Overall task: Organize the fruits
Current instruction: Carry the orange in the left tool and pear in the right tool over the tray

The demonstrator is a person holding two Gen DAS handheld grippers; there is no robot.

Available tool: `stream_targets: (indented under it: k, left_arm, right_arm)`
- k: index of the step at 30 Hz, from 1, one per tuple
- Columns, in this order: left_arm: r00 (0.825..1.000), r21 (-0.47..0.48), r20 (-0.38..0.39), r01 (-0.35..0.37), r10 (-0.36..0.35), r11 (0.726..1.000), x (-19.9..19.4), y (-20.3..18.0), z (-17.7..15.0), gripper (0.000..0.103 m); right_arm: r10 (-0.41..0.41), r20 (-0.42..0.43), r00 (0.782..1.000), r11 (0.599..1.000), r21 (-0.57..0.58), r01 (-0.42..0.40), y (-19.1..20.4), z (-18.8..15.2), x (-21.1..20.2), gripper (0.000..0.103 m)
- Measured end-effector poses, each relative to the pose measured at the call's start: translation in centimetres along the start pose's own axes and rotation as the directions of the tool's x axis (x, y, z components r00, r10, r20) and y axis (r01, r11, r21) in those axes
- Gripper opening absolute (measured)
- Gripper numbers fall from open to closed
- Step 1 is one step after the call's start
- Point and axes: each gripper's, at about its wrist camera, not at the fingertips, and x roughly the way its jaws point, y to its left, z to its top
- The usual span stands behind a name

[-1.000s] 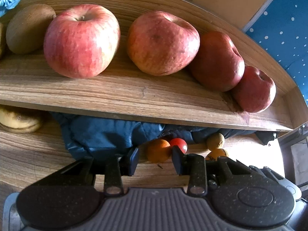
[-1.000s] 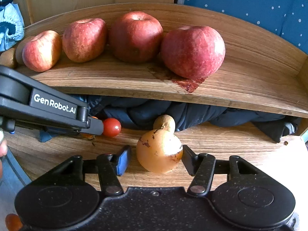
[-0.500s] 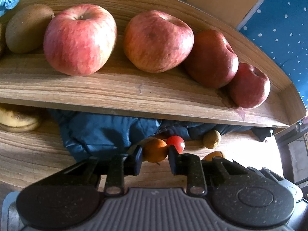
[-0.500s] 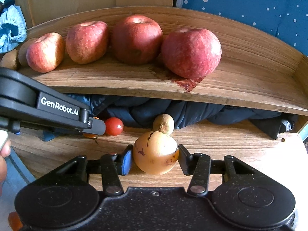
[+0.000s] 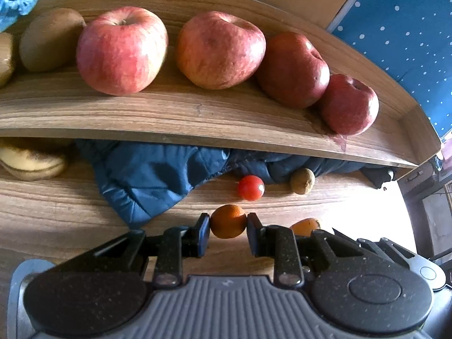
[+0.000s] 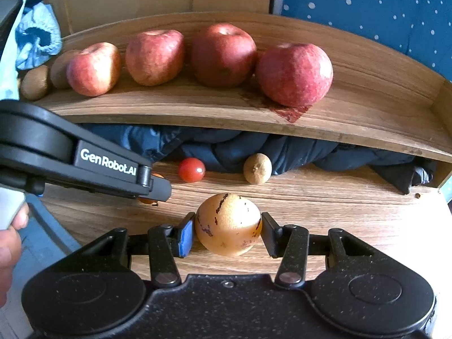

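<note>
Two grasps, seemingly seated: my left gripper (image 5: 228, 223) pinches small round orange fruit (image 5: 228, 221), right gripper (image 6: 228, 224) clamps speckled yellow-orange fruit (image 6: 227, 223), frame centre. Next: lift both.

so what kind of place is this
Probably a home room, at a wooden desk with a raised shelf: a dark blue jacket is stuffed under it, and blue dotted fabric hangs behind.

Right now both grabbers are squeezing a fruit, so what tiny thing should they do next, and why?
Probably lift both a little off the lower shelf. The left gripper looks closed on the small orange, and the right gripper on the speckled yellow fruit. Both fruits sit low over the wood, so raising them first should clear the cherry tomato nearby.
</note>
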Motion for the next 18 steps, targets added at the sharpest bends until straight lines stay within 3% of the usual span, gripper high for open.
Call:
stream_targets:
  k: [18]
  left_arm:
    - [0.993,-0.065,0.093,-0.063,0.069,0.996,-5.1,1.1,-3.1,0.031]
  right_arm:
    - [0.103,0.083,0.991,0.990,-0.104,-0.094,2.2,-1.4,-4.8,0.050]
